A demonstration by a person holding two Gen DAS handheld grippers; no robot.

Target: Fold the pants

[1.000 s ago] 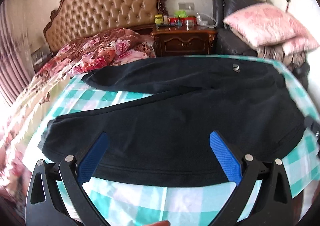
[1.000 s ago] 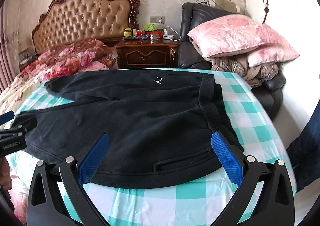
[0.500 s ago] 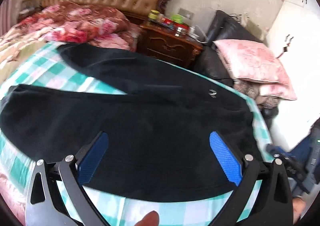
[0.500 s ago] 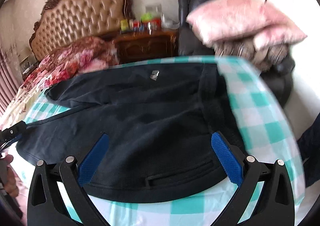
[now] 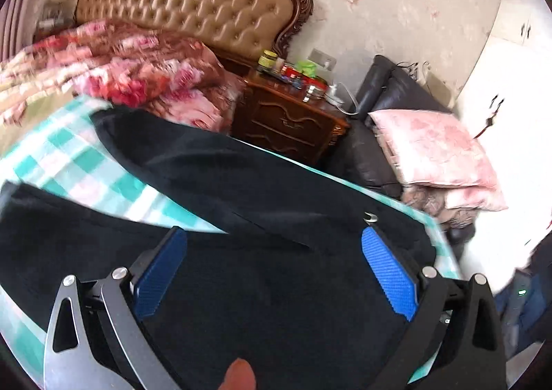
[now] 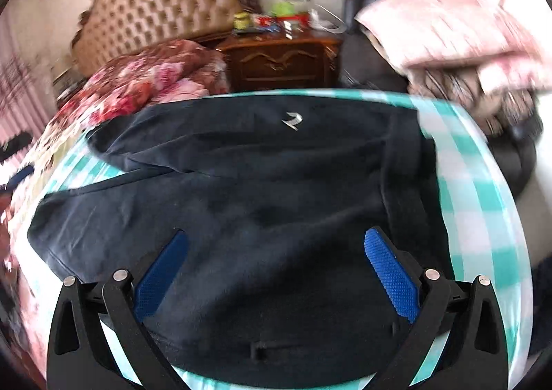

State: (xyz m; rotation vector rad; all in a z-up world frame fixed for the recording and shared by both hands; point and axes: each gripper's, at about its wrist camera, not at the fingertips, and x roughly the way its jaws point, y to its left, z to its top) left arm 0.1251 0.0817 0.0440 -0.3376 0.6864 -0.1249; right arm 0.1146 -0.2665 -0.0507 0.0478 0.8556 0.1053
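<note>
Blurring hides the pants (image 6: 276, 203) edges beneath both gaping grippers.

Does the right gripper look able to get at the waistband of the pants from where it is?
Probably yes: the right gripper is open over the pants, nothing covering the waistband.

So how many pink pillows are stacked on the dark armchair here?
2 visible. The large pink pillow lies on top of the stack on the dark armchair; a second pink pillow peeks out beneath it, above folded brownish bedding. More may be hidden underneath.
</note>
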